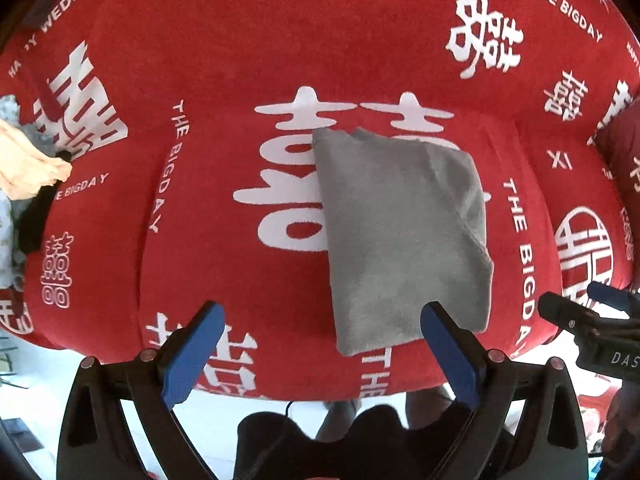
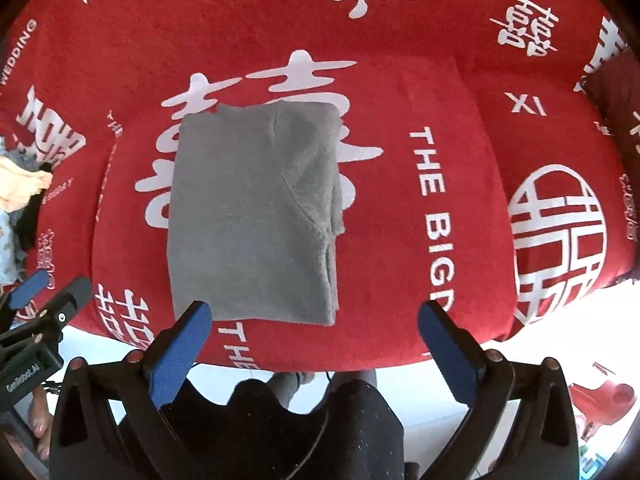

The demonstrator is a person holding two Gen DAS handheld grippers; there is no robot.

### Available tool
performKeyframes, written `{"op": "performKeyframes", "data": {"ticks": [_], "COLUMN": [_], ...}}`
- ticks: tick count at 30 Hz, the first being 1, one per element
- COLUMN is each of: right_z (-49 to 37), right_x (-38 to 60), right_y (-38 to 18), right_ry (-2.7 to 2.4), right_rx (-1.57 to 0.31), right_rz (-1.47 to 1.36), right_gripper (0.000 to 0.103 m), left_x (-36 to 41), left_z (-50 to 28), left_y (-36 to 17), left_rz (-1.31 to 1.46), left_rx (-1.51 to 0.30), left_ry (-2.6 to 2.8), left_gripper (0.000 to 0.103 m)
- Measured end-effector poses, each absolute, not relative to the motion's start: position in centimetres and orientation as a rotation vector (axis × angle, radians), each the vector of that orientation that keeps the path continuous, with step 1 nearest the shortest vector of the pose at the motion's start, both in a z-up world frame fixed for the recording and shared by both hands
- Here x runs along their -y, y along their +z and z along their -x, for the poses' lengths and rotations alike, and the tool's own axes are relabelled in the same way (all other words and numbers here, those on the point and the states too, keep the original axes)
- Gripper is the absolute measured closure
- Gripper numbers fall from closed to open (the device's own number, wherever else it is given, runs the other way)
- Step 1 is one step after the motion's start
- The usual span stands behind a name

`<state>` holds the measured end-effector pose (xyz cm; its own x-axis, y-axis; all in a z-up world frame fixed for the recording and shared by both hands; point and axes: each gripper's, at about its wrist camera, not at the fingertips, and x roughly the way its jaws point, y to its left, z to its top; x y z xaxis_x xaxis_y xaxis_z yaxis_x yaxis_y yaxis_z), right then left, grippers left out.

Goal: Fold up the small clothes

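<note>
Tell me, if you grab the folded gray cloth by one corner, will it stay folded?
Probably not: the gray cloth looks soft and fuzzy, so its layers would likely flop open. It seems light, and pushing it may bunch it on the plush red cover.

We read "THE BIGDAY", "WEDDING" and "XI" in white, among large white Chinese characters, on the red blanket [image 1: 224, 40]. The left gripper [image 2: 44, 296] bears a "GenRobot.AI" label on its body.
</note>
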<state>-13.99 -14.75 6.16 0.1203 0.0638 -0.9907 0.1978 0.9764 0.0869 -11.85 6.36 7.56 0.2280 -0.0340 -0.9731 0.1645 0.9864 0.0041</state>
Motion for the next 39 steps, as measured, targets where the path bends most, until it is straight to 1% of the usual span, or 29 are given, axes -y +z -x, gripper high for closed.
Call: {"op": "performKeyframes", "data": {"ticks": [4,12,39], "right_z": [13.8,13.5,12.6], "right_x": [14.3,13.7,12.8], "right_y": [6.8,7.2,8.0], "right_ry": [-0.102,-0.101,-0.071], "right_rx": [-1.464,-1.49,-1.503], "right_rz": [-0.206,-0.187,-0.128], "right_gripper": [0.0,0.0,0.0], "left_x": [-6.0,-6.2,-5.6], "left_z": [12.1,11.8,11.9], "left_y": [7.5,8.0,7.3], "left_rz": [-0.136,-0.095,-0.134], "left_rx": [-1.382,-1.415,-1.52], "left_ry": [-0.139,-0.088,-0.12], "left_gripper": [0.0,0.0,0.0]}}
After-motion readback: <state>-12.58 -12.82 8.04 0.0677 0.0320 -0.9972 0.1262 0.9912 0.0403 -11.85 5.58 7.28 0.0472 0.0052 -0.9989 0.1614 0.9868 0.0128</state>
